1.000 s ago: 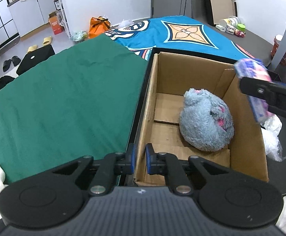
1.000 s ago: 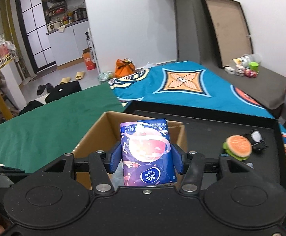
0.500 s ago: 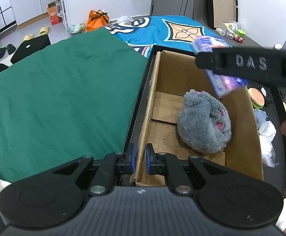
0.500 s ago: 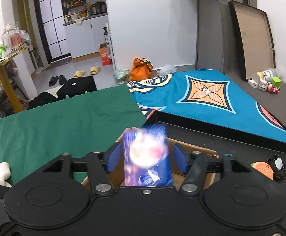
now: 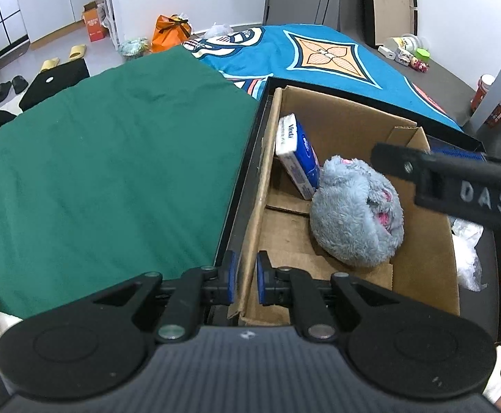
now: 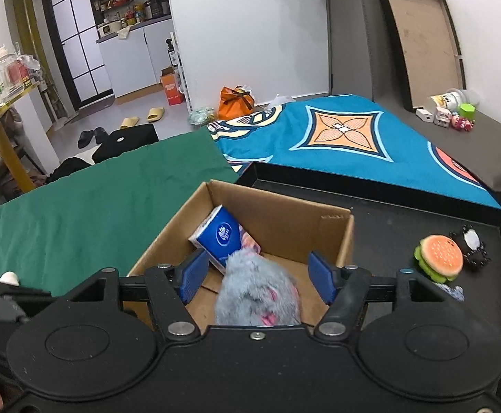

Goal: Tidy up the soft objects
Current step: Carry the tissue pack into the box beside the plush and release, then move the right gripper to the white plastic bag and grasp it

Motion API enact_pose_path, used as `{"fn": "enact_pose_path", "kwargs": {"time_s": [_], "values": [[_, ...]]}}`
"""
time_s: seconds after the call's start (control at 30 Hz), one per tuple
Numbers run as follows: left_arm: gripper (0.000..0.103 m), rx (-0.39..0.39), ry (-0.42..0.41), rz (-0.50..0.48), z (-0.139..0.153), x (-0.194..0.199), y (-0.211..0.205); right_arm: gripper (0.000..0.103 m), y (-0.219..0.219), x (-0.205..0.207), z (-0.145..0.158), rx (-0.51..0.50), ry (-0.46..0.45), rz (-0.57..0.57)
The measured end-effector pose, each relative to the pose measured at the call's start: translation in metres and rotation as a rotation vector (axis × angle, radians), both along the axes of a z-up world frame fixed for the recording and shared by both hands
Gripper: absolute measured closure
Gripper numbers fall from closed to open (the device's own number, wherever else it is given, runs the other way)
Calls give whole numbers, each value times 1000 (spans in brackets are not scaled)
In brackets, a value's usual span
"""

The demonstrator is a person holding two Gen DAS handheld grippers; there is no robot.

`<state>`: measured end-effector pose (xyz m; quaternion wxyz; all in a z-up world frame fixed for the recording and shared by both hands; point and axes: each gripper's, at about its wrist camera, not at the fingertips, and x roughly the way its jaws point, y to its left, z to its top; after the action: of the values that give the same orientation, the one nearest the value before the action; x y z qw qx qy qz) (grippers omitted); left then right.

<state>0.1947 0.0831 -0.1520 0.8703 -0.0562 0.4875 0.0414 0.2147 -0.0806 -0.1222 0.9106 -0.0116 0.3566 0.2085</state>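
Note:
An open cardboard box (image 5: pixel 336 117) stands in a black tray (image 5: pixel 243 179). My left gripper (image 5: pixel 247 277) is shut on the box's near left wall. Inside the box lies a grey plush toy (image 5: pixel 353 213) with pink patches. A blue and white tissue pack (image 5: pixel 298 158) leans on the left wall beside the plush. My right gripper (image 6: pixel 258 275) hovers open above the box (image 6: pixel 284 220), nothing between its blue pads. Below it are the plush (image 6: pixel 257 289) and the tissue pack (image 6: pixel 221 237). In the left wrist view the right gripper's finger (image 5: pixel 457 186) crosses over the box's right side.
A burger-shaped toy (image 6: pixel 439 258) and a black and white toy (image 6: pixel 470 244) lie on the tray right of the box. A crumpled plastic bag (image 5: pixel 467 251) lies there too. A green cloth (image 5: pixel 112 155) spreads to the left, a blue patterned cloth (image 5: pixel 319 55) behind.
The right gripper carried the tissue pack over the box, opened its jaws and let it go. The pack now rests inside against the left wall. The left gripper kept its hold.

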Motion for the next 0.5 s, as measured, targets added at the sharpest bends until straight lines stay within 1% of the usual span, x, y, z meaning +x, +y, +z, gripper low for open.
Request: {"fn": "enact_pose_path", "kwargs": {"time_s": [0.03, 0.23, 0.3, 0.37, 0.4, 0.43, 0.47, 0.5], "values": [[90, 7, -2, -1, 1, -1, -1, 39, -3, -3, 0, 5, 0, -7], [87, 36, 6, -11, 5, -1, -7, 39, -24, -14, 0, 30, -10, -48], [80, 52, 13, -13, 6, 0, -10, 39, -34, -17, -1, 44, -12, -65], [65, 66, 11, -9, 7, 1, -13, 39, -42, -18, -2, 57, -13, -87], [61, 76, 8, -7, 8, 1, -14, 39, -46, -18, -3, 65, -13, -97], [55, 87, 8, -5, 8, 2, -16, 39, -50, -18, -4, 72, -13, -106], [52, 101, 7, -2, 9, 3, -18, 39, -54, -18, -5, 79, -12, -113], [51, 112, 7, 1, 10, 4, -19, 39, -58, -19, -5, 85, -12, -120]]}}
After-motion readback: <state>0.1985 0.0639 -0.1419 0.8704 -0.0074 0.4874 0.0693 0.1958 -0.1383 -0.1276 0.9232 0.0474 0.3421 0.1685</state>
